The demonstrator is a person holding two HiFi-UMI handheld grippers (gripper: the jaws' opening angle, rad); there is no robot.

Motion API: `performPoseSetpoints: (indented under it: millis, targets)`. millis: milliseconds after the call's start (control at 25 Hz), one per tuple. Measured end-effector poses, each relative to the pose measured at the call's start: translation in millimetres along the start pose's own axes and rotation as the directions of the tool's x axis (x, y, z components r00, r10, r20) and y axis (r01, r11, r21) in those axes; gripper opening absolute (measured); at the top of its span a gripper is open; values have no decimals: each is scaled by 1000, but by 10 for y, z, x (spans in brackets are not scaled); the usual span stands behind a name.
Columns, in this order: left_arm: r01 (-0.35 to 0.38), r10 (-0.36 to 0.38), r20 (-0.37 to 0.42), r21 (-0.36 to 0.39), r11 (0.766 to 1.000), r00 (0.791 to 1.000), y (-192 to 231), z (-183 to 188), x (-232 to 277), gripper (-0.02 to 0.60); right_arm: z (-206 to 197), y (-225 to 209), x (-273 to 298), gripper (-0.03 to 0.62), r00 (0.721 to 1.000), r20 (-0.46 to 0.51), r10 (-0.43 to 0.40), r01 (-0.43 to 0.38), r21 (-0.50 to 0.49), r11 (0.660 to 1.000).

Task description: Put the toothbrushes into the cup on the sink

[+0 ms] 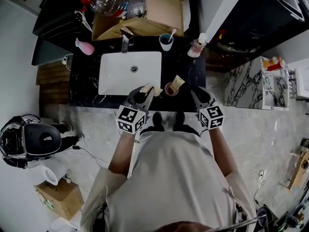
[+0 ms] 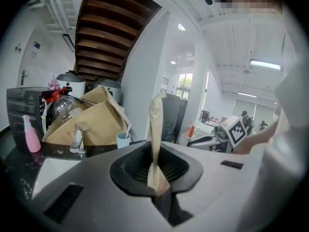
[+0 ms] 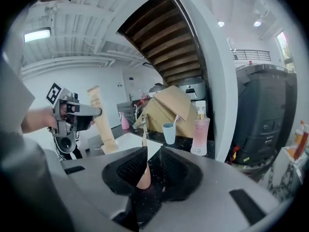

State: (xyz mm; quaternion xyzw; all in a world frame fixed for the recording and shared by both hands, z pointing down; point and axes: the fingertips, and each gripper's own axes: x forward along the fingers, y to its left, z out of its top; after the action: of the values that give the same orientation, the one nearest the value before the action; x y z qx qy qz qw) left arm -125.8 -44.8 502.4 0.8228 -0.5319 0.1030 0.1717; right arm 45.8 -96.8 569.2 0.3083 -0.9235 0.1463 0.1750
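Observation:
A light-blue cup point(image 1: 166, 42) stands behind the white sink point(image 1: 113, 79), with one toothbrush in it. The cup also shows in the left gripper view point(image 2: 123, 140) and the right gripper view point(image 3: 169, 133). My left gripper point(image 1: 144, 92) hovers over the counter's front edge. It is shut on a flat beige packet point(image 2: 155, 129) that sticks up from the jaws point(image 2: 155, 166). My right gripper point(image 1: 198, 92) is at the front right. A slim peach-coloured toothbrush handle point(image 3: 143, 170) sits between its nearly closed jaws point(image 3: 150, 166), against the left one. A pinkish cup point(image 1: 170, 89) with another beige packet point(image 1: 178, 82) sits between the grippers.
On the black counter point(image 1: 84, 93) are a faucet point(image 1: 126, 38), a pink bottle point(image 1: 85, 47) at the back left and a pink soap dispenser point(image 1: 197, 46) at the back right. A cardboard box point(image 1: 145, 13) stands behind the sink. A marble cabinet point(image 1: 246, 83) is on the right.

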Motion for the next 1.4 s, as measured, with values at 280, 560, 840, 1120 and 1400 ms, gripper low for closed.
performPoseSetpoints:
  millis: [280,560,840,1120,1400]
  targets:
    - [71,-70,-16,45,996,997,-126,49,248,37,49,-70,-228,53,999,32,-34,32,69,997]
    - [121,-120,-18,67,990,993,-221,-9,491,37,-23,-69,-363,41,998,35,-53,49,108,993]
    - [144,-140,-56,66,987,989,-224,-255,742,37,-66,-162,-434,41,996,31,-88,83,135,987]
    - [164,-158,-87,69,984,984,-217,-495,901,37,-134,-215,-487,41,992,25,-124,118,164,979]
    - [177,-168,-102,91,980,981,-238,-744,1009,37,-246,-224,-528,41,989,5,-150,147,185,972]
